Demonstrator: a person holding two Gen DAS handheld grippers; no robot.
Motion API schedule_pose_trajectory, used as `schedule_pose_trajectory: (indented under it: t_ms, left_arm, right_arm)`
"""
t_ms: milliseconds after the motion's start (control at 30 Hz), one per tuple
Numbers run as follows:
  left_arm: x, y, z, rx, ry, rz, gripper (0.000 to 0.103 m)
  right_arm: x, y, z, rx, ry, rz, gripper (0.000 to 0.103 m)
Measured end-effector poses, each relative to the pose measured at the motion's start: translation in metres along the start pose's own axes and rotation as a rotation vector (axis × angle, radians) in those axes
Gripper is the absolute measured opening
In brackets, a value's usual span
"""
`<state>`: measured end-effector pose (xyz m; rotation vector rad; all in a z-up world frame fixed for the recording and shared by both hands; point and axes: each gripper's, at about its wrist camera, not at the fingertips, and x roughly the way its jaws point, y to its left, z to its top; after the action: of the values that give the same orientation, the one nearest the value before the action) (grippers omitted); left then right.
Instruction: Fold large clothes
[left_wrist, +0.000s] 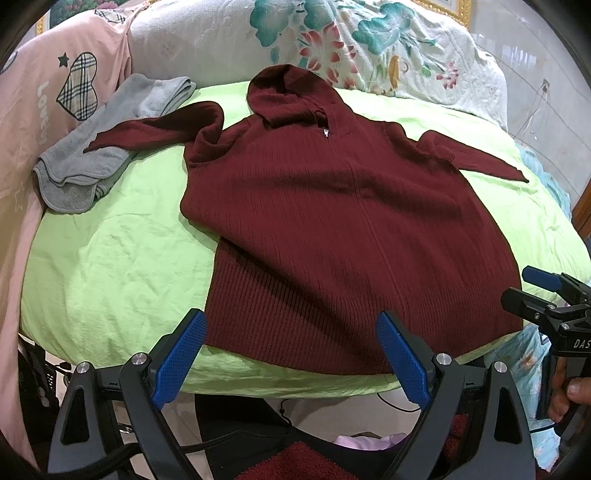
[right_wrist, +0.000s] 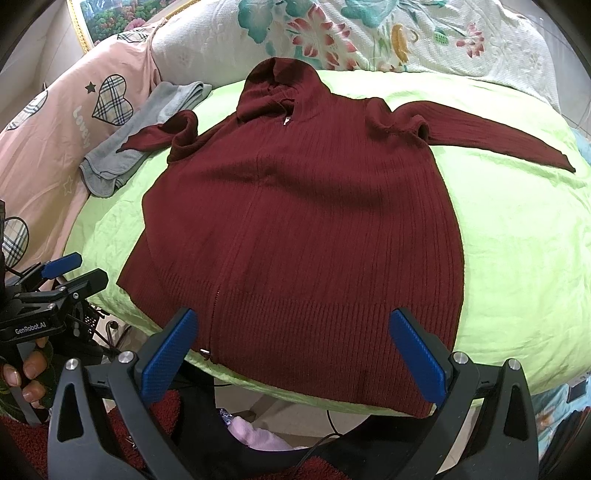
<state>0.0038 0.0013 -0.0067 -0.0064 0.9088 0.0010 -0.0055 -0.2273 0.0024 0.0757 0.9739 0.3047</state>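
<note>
On lime sheet (left_wrist: 122, 258): maroon hoodie (left_wrist: 332, 229) flat; grey towel (left_wrist: 92, 155), floral quilt (left_wrist: 369, 48) behind.

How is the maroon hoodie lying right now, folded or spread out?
Spread out: the hoodie lies flat on the green sheet, both sleeves out sideways.

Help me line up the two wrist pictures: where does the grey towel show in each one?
Left wrist view: the grey towel lies at the left, on the green sheet's edge, under the sweater's sleeve tip.
Right wrist view: the grey towel sits upper left, again under that sleeve tip.
Shared landmark: the plaid heart on the pink bedding beside it.
</note>
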Motion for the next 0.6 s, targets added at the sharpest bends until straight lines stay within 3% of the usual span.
schedule_pose_trajectory:
  t_ms: [600]
  left_arm:
    - [0.0032, -0.0003, -0.0011, -0.002, -0.041, -0.004, 0.094]
  right_arm:
    - [0.0011, -0.0009, 0.0008, 0.002, 0.004, 0.001, 0.103]
